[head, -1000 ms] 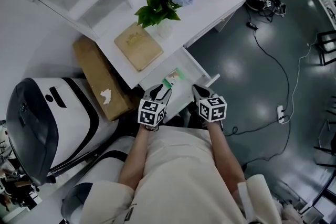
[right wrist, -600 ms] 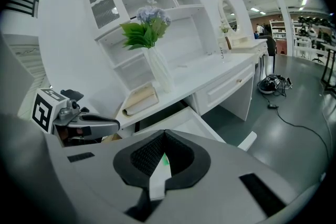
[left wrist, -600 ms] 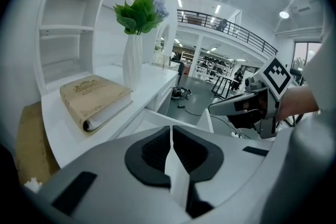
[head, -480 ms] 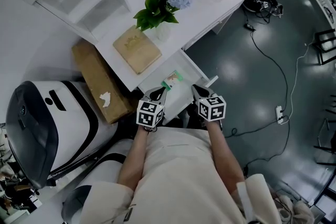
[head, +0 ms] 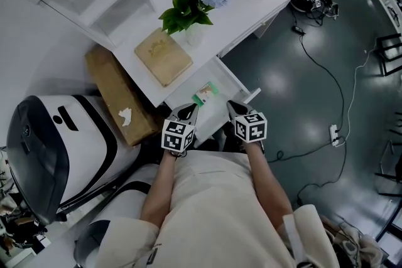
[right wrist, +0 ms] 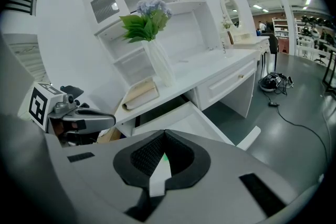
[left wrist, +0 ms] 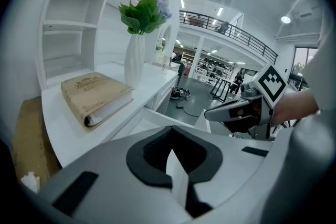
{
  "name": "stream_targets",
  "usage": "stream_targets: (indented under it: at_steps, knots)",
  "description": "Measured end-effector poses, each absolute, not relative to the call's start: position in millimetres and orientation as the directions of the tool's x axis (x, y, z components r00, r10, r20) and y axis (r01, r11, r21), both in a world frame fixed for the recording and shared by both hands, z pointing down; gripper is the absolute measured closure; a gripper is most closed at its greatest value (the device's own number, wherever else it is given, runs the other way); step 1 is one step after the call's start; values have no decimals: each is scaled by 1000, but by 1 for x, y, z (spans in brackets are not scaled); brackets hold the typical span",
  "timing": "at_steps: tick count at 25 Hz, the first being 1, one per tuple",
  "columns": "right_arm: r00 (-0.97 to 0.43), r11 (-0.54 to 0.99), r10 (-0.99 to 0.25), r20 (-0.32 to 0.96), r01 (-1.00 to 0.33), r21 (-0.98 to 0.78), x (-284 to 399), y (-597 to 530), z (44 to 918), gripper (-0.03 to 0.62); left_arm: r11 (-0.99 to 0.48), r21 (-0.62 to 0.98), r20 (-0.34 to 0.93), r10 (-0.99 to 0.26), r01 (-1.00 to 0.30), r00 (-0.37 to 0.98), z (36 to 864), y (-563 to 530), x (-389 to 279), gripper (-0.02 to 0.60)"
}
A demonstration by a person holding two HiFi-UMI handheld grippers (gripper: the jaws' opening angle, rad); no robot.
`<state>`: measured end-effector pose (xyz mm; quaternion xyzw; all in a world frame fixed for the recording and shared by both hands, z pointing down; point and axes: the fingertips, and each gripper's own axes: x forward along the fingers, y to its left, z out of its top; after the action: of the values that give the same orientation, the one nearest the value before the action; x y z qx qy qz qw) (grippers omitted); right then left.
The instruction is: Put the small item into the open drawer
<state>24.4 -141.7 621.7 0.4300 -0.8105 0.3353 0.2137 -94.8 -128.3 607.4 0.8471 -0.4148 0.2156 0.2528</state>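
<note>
The small green-and-white item lies inside the open white drawer under the desk top. Both grippers hover over the drawer's near end. My left gripper sits just short of the item, its jaws shut tip to tip with nothing between them. My right gripper is to the item's right, jaws also shut and empty. A green glint of the item shows behind the right jaws. Each gripper view shows the other gripper: the right and the left.
On the white desk are a tan book and a vase of flowers, with shelves behind. A cardboard box and a white-and-black machine stand to the left. Cables lie on the dark floor at right.
The left gripper's jaws have closed from open to shut, empty. The item stays in the drawer. Both hands have barely moved.
</note>
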Motion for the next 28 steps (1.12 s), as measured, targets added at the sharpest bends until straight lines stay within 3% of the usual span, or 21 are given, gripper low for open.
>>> stream_targets:
  at_steps: [28]
  knots:
    - [-543, 441, -528, 653, -833, -335, 26, -138, 624, 569, -537, 247, 568, -594, -807, 569, 604, -132, -90, 565]
